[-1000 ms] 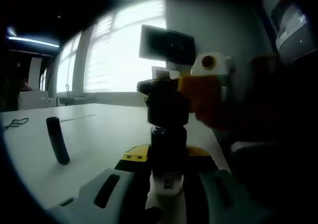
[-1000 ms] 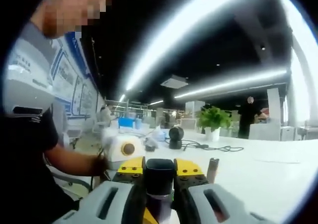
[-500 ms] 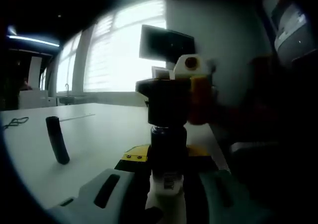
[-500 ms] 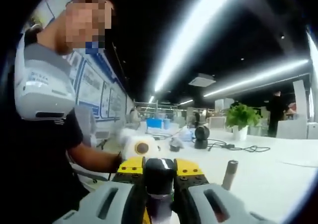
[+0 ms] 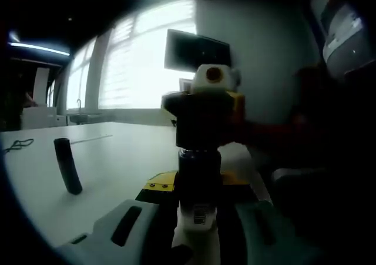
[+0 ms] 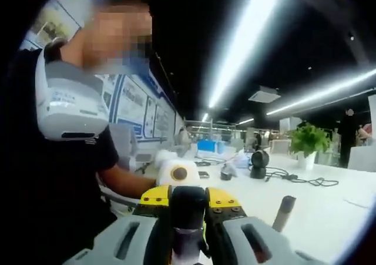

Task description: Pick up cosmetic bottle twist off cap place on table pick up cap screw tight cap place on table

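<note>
Left gripper view: the left hand-held gripper (image 5: pixel 200 218) pinches the cosmetic bottle (image 5: pixel 198 183) low on its body, upright, held above the white worktop (image 5: pixel 111 159). The black cap (image 5: pixel 198 121) sits on the bottle's top, and the right hand-held gripper (image 5: pixel 214 91) comes in from the right, at or just behind the cap. Backlight from the window makes everything a silhouette, so whether those jaws actually clamp the cap can't be read here. A dark cylinder (image 5: pixel 67 165) stands tilted on the worktop at left, well apart. Risk, as a judgement: if the left pinch is loose, the bottle may spin with the cap instead of letting it unthread; a skewed pull could tip or drop the bottle. The bottle's base is hidden between the jaws, and its label is too small to read.

Right gripper view: the right hand-held gripper (image 6: pixel 188 230) is closed on the dark cap (image 6: pixel 188 209) between its yellow-tipped jaws. The left hand-held gripper (image 6: pixel 176 174) shows just beyond, with a person's arm behind it. A small cylinder (image 6: pixel 285 212) stands on the worktop (image 6: pixel 329 206) at right. The thread state is hidden; the cap could cross-thread or slip out if grip is shallow. The bottle's body below the cap is cut off.
</note>
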Motion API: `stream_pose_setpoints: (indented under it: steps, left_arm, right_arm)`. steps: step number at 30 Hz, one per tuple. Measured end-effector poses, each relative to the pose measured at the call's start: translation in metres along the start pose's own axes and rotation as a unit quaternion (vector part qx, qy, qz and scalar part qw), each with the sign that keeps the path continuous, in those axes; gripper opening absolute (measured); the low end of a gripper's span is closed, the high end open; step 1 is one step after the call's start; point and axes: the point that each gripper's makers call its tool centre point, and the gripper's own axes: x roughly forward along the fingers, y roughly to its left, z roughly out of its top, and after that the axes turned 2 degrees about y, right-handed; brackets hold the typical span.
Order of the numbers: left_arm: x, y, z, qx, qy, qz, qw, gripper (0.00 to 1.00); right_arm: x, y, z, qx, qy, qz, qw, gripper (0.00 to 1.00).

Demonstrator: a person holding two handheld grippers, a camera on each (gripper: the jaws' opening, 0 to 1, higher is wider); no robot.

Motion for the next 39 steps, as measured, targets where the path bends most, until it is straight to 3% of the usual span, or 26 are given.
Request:
stream_pose_setpoints:
  steps: [8, 20, 24, 32, 36, 39]
  left_arm:
    - [0.0, 0.0, 0.0, 0.0, 0.0, 0.0, 1.0, 0.14]
    - [0.0, 0.001, 0.0, 0.002, 0.0, 0.0, 1.0, 0.14]
    - [0.0, 0.001, 0.0, 0.002, 0.0, 0.0, 1.0, 0.14]
    - [0.001, 0.001, -0.001, 0.001, 0.0, 0.0, 1.0, 0.15]
    - [0.0, 0.001, -0.001, 0.002, 0.0, 0.001, 1.0, 0.15]
    - [0.001, 0.001, -0.001, 0.002, 0.001, 0.0, 1.0, 0.15]
  right_arm:
    - [0.0, 0.0, -0.003, 0.004, 0.023, -0.012, 0.9997, 0.15]
    - [-0.001, 0.001, -0.005, 0.012, 0.026, -0.006, 0.9996, 0.16]
    - [-0.002, 0.004, -0.004, 0.026, 0.022, -0.012, 0.9994, 0.34]
    - [-0.005, -0.005, 0.0, 0.025, 0.02, -0.104, 0.9941, 0.34]
    - [-0.013, -0.009, 0.007, 0.023, 0.016, -0.167, 0.9855, 0.34]
    - [-0.013, -0.002, 0.012, 0.033, 0.004, -0.183, 0.9825, 0.33]
